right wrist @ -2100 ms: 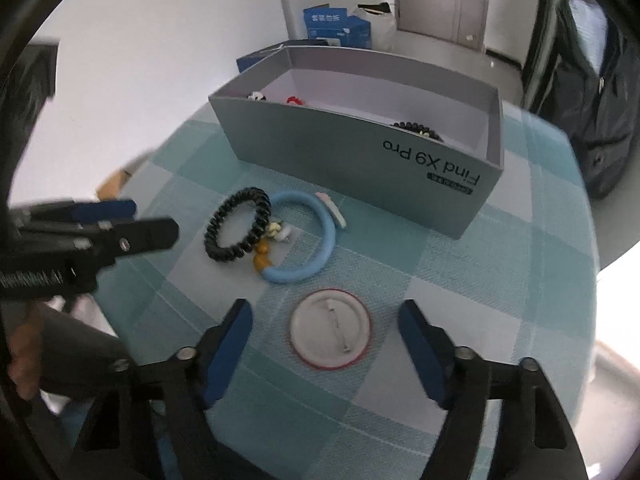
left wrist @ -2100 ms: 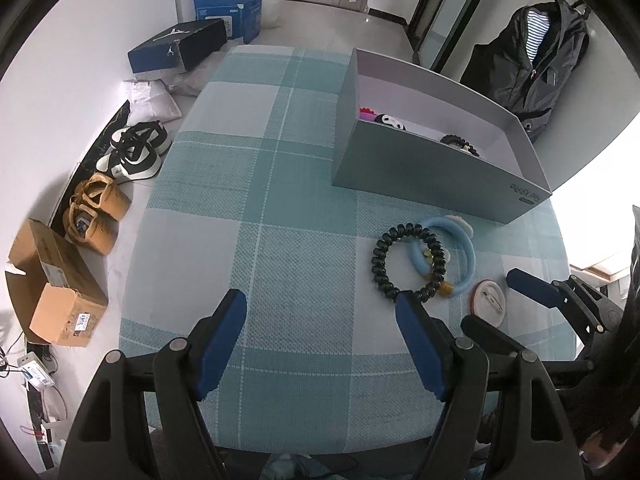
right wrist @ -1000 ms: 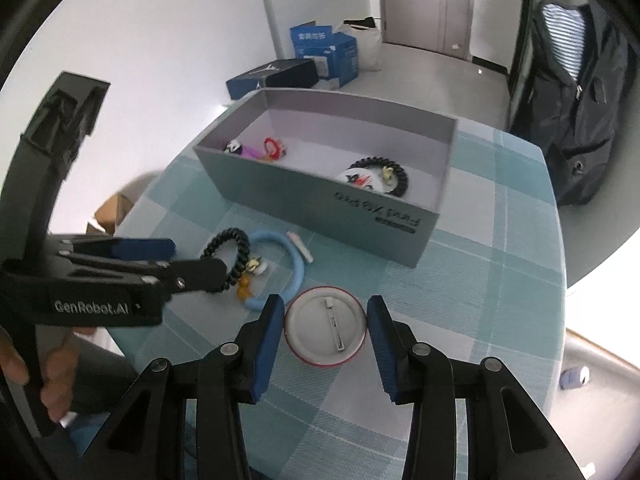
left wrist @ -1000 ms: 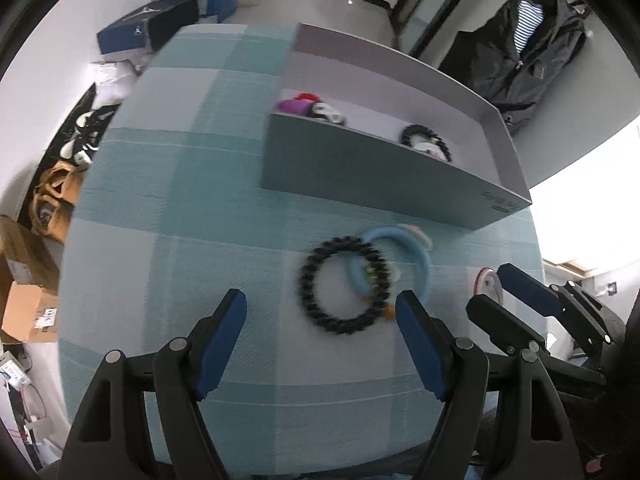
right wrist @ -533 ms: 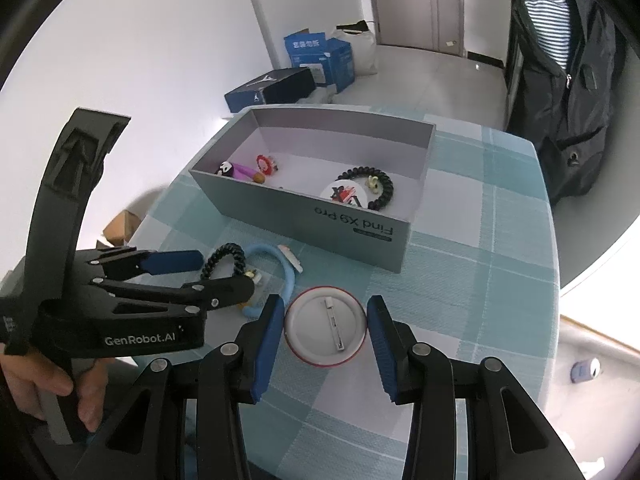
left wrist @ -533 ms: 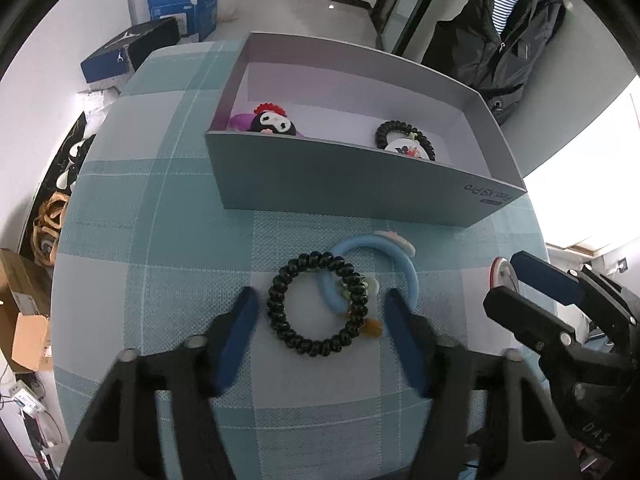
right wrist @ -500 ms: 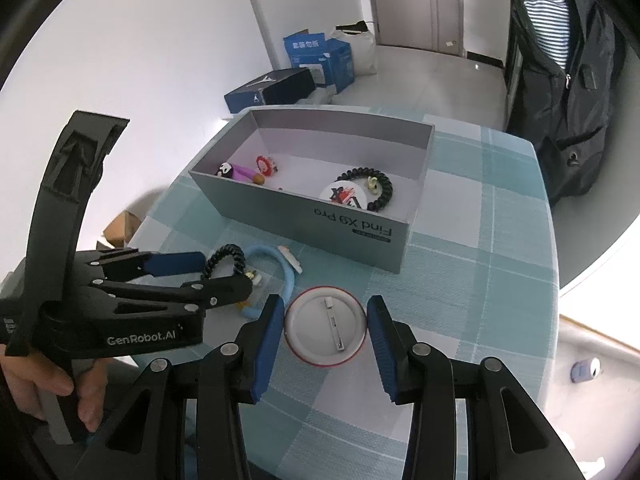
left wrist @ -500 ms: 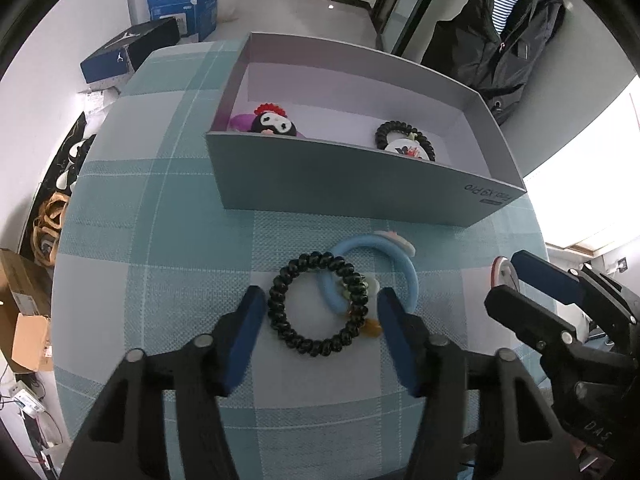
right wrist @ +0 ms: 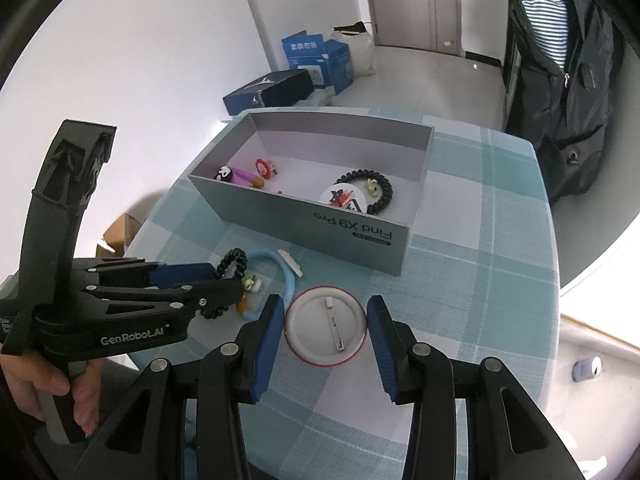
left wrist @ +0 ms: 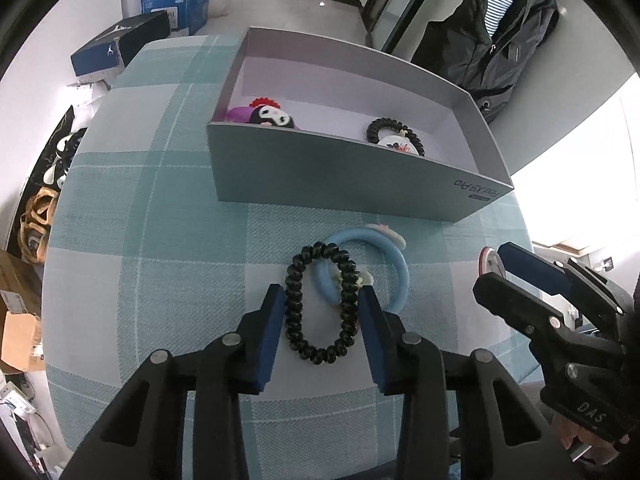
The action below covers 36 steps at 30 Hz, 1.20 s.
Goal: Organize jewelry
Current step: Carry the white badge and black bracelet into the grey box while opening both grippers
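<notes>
My left gripper [left wrist: 321, 300] is shut on a black spiral hair tie [left wrist: 320, 304], squeezed into an oval just above the checked tablecloth [left wrist: 160, 280]. A light blue ring [left wrist: 394, 260] lies partly under it. My right gripper [right wrist: 326, 320] is shut on a round white pin badge with a red rim [right wrist: 325, 328], its back showing, held above the table. The grey box [left wrist: 340, 176] stands behind, holding a black hair tie [right wrist: 380, 188], a badge [right wrist: 344, 200] and small charms [right wrist: 240, 176]. The left gripper also shows in the right wrist view [right wrist: 224, 276].
The table edge curves close on the left and near sides. Shoe boxes [left wrist: 120, 44], shoes [left wrist: 36, 216] and cartons [left wrist: 16, 320] sit on the floor at left. A black jacket [left wrist: 492, 40] hangs behind the box at right.
My left gripper has closed from wide open onto the black hair tie and lifted it. My right gripper closed on the badge and raised it; both views rose above the box.
</notes>
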Tool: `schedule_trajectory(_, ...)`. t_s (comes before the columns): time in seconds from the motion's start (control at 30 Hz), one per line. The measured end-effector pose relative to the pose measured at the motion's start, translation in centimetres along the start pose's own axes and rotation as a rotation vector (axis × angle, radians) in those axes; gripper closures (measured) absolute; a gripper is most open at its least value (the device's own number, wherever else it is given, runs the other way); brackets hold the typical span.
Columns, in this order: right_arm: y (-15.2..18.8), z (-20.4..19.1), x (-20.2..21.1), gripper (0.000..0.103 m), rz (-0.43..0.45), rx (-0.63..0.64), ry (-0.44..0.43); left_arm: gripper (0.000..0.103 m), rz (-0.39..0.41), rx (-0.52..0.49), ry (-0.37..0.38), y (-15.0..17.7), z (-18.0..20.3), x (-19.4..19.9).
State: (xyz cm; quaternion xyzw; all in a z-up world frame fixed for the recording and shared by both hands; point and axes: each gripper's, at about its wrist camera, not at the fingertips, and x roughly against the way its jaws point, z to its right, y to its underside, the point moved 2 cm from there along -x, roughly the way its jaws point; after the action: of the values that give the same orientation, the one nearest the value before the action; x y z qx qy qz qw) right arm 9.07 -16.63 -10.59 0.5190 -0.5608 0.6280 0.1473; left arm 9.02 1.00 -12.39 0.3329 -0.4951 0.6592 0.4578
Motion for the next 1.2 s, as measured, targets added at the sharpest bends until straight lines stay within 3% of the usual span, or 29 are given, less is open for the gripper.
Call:
schedule_trajectory(0.27,-0.1,-0.2,0.0,0.061,0.004,-0.001,-0.006,0.072,-0.007,0.050,0.064,0.0,-1.3,1.2)
schedule_trajectory(0.87,-0.5,1.2,0.4,0.061,0.018,-0.111,-0.055,0.072,0.123,0.171,0.155,-2.0,-3.9,6.2)
schedule_trajectory(1.2,-2.1,0.5,1.7,0.061,0.075,-0.126,-0.081,0.072,0.177,0.164,0.173,-3.4,-3.2,7.9)
